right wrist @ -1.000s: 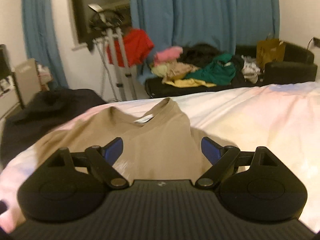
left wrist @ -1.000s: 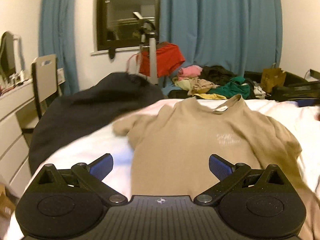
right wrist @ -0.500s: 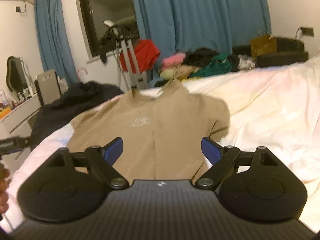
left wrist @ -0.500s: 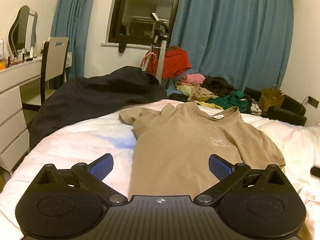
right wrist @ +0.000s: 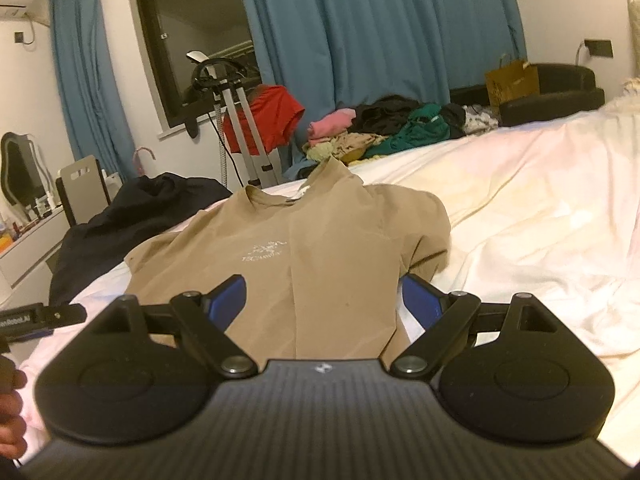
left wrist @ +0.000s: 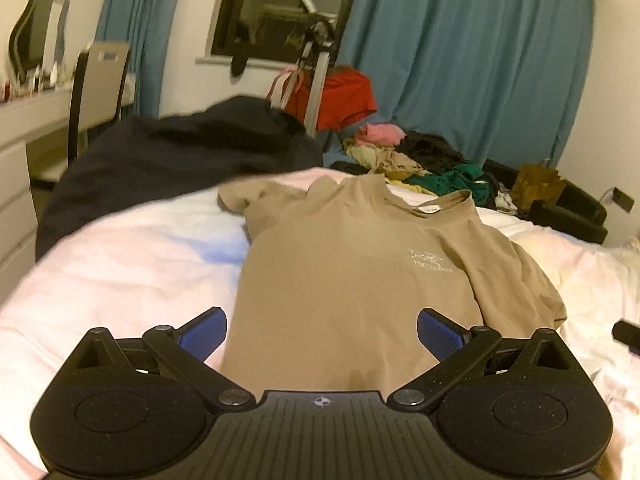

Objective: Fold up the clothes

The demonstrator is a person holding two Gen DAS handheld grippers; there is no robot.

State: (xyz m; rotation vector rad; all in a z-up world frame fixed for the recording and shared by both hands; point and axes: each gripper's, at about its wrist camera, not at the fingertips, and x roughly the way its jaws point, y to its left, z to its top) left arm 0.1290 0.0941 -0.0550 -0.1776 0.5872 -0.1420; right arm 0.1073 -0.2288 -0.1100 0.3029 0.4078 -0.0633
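My left tongs (left wrist: pixel 320 330) are spread wide and hold nothing; the tan T-shirt (left wrist: pixel 352 280) lies flat on the bed (left wrist: pixel 120 264) straight ahead of them, its hem running between and under my two blue pads (left wrist: pixel 202 332). My right tongs (right wrist: pixel 324 300) are released too, gripping nothing, with the same shirt (right wrist: pixel 312 248) ahead of them, its lower part between the fingers.

The shirt lies chest up, collar toward the bed's far edge, a small pale print on the chest. One sleeve is bunched toward the far left corner, close to a heap of dark clothing (left wrist: pixel 172 152) draped over that corner. The other sleeve (right wrist: pixel 428 232) lies crumpled beside the body on the side of the open bedding.

To the right of the shirt the white sheet (right wrist: pixel 520 216) stretches wide, rumpled. On the left a bare strip of sheet runs to the bed's left edge. Beyond the far edge sits a pile of mixed clothes (right wrist: pixel 384 128) before blue curtains (right wrist: pixel 380 28).
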